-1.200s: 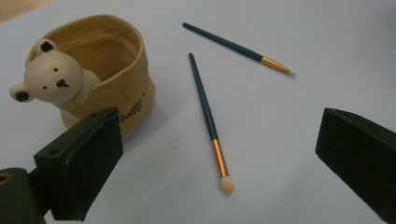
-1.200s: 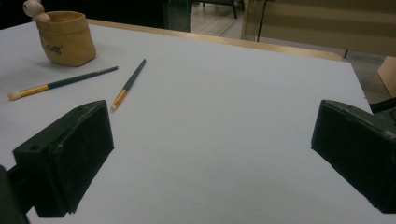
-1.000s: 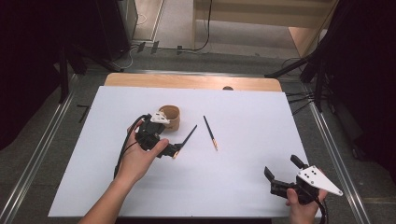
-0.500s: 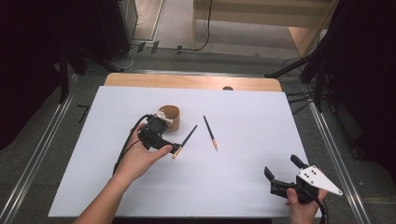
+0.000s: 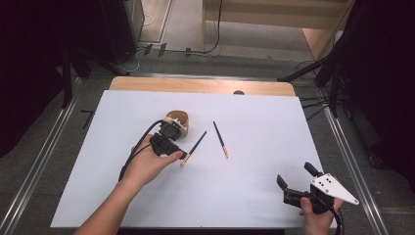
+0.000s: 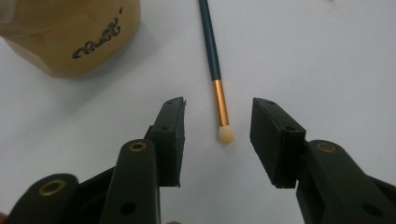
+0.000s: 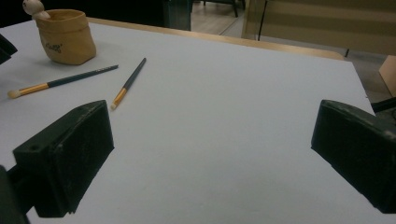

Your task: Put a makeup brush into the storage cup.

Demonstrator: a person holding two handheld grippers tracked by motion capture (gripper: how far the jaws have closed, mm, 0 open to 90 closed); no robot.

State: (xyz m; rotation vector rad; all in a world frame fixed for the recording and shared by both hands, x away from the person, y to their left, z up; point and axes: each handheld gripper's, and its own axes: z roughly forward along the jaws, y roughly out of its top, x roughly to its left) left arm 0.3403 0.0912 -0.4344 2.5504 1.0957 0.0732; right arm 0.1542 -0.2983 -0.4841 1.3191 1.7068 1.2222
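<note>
The white table (image 5: 254,196) is carrying a tan pouch (image 5: 177,119) left of centre. The left tool (image 6: 218,140), jaws spread, is being held over the nearer brush (image 6: 215,70), whose long axis is running up-frame between them. The right tool (image 5: 295,177), also spread, is being kept lower right, well apart.

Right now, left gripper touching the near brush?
Apart. In the left gripper view, the left gripper is open, white table showing between each jaw and the brush tip.
</note>
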